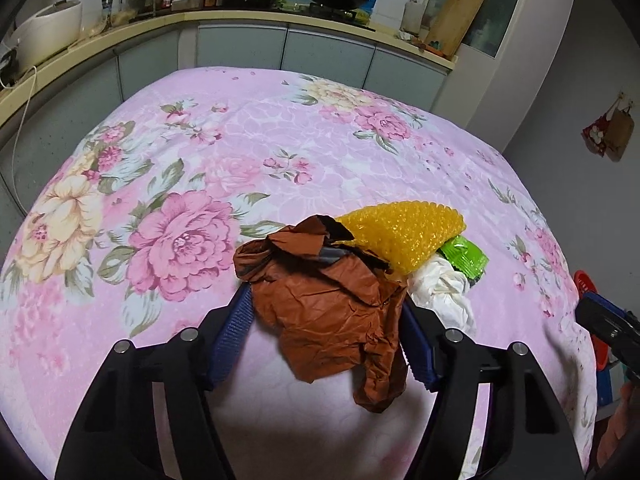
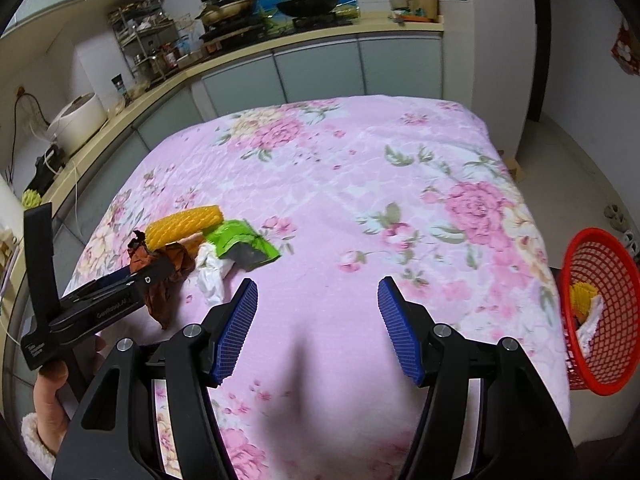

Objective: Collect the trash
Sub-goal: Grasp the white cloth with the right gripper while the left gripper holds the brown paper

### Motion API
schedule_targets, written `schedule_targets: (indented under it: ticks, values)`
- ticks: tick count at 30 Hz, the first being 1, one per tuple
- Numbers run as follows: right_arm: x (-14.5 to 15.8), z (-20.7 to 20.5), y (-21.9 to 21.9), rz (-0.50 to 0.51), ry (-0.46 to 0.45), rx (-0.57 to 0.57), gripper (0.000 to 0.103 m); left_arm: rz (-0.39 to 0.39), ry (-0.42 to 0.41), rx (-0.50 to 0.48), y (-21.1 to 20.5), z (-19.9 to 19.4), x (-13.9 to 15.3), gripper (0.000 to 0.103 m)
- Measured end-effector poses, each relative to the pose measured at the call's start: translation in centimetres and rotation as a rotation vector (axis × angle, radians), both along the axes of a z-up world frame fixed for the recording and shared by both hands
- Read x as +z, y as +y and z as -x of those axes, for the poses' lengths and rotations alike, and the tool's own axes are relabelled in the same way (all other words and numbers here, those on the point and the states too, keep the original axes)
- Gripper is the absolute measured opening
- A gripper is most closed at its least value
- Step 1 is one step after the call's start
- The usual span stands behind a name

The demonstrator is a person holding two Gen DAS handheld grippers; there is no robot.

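A crumpled brown wrapper (image 1: 336,312) lies near the front of the pink floral tablecloth (image 1: 260,136). My left gripper (image 1: 325,298) is shut on it, a blue pad pressing each side. Touching it behind are a yellow bubble-wrap piece (image 1: 404,232), a green wrapper (image 1: 466,254) and a white crumpled tissue (image 1: 440,292). In the right wrist view the same heap shows at the left: brown wrapper (image 2: 168,280) in the left gripper (image 2: 160,268), yellow piece (image 2: 184,226), green wrapper (image 2: 240,240), tissue (image 2: 212,276). My right gripper (image 2: 318,280) stands open over bare cloth, right of the heap.
A red mesh basket (image 2: 600,304) hangs off the table's right edge with yellow and white scraps inside. A kitchen counter (image 1: 240,16) with a rice cooker (image 2: 78,120), pans and bottles runs behind the table. A hand (image 2: 48,404) holds the left gripper's handle.
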State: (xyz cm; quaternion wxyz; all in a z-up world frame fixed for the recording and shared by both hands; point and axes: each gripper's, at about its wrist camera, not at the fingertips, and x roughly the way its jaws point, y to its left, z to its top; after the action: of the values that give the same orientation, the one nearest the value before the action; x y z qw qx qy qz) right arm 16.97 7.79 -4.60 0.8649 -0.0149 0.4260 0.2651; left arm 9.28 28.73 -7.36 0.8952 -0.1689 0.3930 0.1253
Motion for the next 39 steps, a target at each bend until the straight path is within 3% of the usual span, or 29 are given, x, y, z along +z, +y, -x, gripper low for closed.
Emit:
schedule_targets:
  ticks: [7,20,25,33,39]
  values:
    - [-1.0,0.1,3.5,-0.002,0.022,0.074,0.061,-0.01,-0.026,0.01,0.1,2.1,1.1,0.065]
    - [-4.1,-1.2,9.9,0.046,0.068,0.165,0.061,0.025,0.033,-0.01,0.7,5.4,0.5,0.065]
    - [-4.8,-1.3,11.4,0.069,0.046,0.178,0.061,0.027,0.035,0.003,1.2,6.0,0.5,0.065]
    - [-4.9,-1.6,11.4,0.093,0.021,0.18,0.041,0.021,0.03,-0.004,0.8,6.6,0.7,0.065]
    - [-4.8,-1.3,10.6,0.087,0.02,0.183,0.037,0.009,0.029,-0.014,-0.1,6.9,1.0,0.065]
